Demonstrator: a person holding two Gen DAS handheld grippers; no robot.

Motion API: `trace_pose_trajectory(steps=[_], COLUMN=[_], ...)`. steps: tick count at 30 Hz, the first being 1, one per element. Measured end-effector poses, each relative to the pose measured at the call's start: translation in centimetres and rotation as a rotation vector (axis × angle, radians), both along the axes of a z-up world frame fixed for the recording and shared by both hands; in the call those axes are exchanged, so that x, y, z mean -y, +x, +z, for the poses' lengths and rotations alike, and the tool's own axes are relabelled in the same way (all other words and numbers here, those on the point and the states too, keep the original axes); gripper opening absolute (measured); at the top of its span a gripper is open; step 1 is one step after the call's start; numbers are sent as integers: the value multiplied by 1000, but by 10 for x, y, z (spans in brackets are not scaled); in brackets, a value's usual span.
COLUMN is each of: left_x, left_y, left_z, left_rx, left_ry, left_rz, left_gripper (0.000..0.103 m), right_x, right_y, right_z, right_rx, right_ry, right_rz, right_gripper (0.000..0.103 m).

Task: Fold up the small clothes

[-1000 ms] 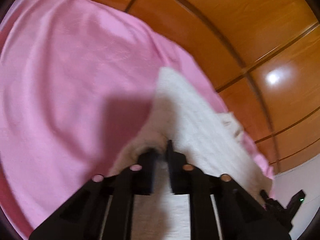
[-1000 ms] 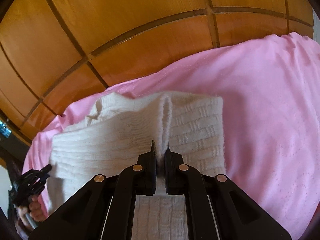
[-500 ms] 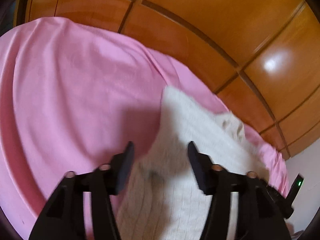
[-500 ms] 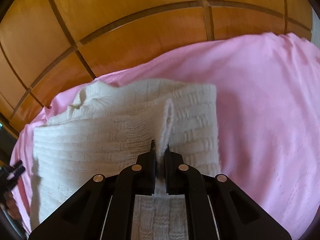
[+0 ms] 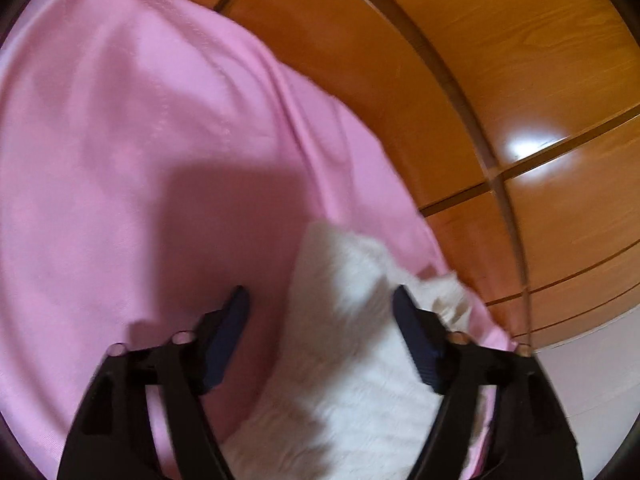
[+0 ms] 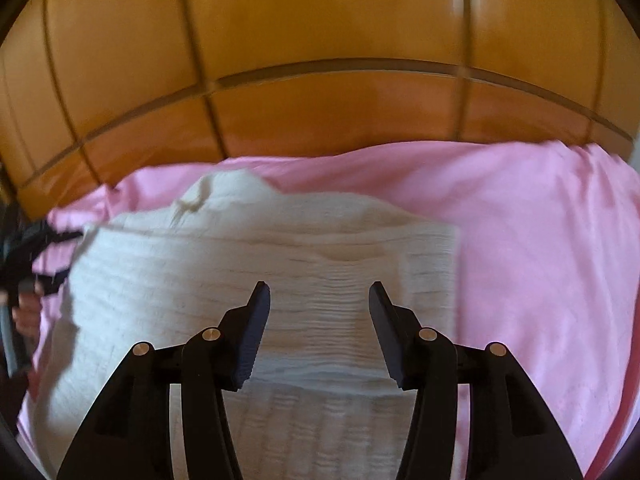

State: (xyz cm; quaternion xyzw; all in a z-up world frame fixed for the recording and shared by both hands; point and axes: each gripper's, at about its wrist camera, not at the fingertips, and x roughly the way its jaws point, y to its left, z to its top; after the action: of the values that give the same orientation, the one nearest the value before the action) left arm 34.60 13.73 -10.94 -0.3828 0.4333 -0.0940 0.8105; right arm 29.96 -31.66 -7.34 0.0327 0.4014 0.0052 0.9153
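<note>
The white knit sweater lies folded on the pink sheet. The right hand-held gripper is opening above it, released; the left hand-held gripper is closing, pads clear of the knit

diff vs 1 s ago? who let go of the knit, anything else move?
Both let go. The left gripper released the white knit garment first, and its jaws are now closing slightly with nothing pinched. The right gripper held its pinched ridge until half a second ago; its jaws are opening and the ridge has dropped flat. The garment remains folded on the pink sheet, in front of the wooden panelling.
</note>
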Motion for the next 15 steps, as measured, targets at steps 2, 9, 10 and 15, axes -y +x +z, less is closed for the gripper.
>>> trace_pose_trajectory(steps=[2, 9, 10, 15], left_x=[7, 40, 49, 72], left_y=[3, -9, -2, 12], left_z=[5, 41, 34, 8], left_rx=[25, 130, 85, 20], left_ry=[21, 430, 504, 719], left_rz=[-34, 22, 23, 41], left_gripper=[23, 11, 12, 23], right_x=[-7, -17, -20, -30], right_y=[14, 30, 30, 34], right_z=[-11, -44, -47, -53], right_rx=[-33, -40, -28, -11], right_ry=[-25, -72, -93, -151], right_rz=[9, -40, -43, -49], right_gripper=[51, 54, 56, 59])
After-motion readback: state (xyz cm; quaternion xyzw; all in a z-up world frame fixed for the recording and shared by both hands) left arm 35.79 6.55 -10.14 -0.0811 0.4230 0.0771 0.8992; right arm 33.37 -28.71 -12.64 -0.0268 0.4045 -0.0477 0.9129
